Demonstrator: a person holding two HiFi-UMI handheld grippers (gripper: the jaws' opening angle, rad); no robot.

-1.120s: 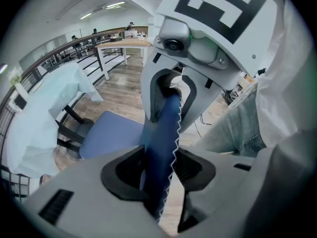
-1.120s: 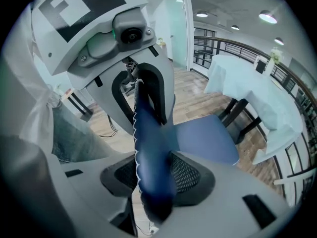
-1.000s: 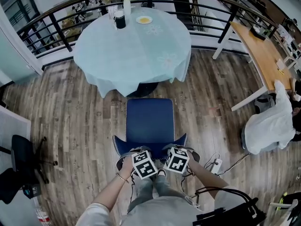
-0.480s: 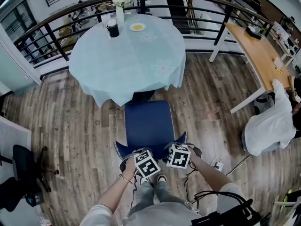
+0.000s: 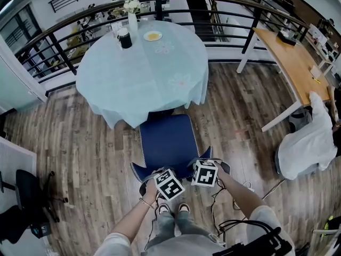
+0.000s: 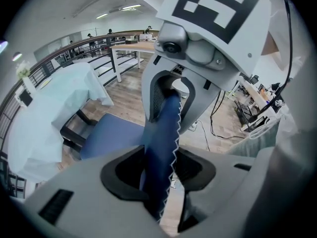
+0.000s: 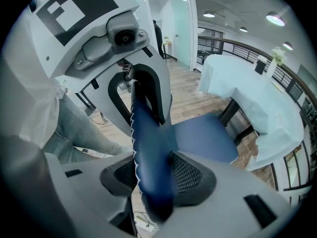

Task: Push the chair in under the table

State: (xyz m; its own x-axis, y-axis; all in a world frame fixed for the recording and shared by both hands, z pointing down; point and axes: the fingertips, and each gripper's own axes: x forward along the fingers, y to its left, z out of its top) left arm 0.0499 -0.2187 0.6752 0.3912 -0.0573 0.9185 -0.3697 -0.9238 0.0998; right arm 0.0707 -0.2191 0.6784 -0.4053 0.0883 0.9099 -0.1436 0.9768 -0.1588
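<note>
Chair [image 5: 166, 143] sits on the plank floor [image 5: 80, 143], seat facing the round counter [image 5: 144, 63], front edge of the seat right at the hanging hem of the cloth, backrest toward the person. Seat is a flat dark blue pad, squarish with rounded corners; the backrest is the same blue, curved, with white zigzag stitching along its edge. Left claw [image 6: 159, 175] is clamped on the top edge of the backrest, blue panel between its black pads. Right claw [image 7: 151, 175] is gripping the same edge just beside it, mesh-textured pads pressed on the blue. Both point steeply down, marker cubes side by side above the backrest. Round counter is covered by a pale aqua cloth with faint flower prints, draping in soft folds. On its far side: a white vase with white flowers [image 5: 131, 15], a black cup [image 5: 125, 38], a small plate [image 5: 153, 36] holding something yellow. Floor is grey-brown wood-look planks, matte. A curved black metal railing [image 5: 53, 31] runs behind the round counter. To the right stands a wood-top counter [image 5: 290, 57] on white legs.
</note>
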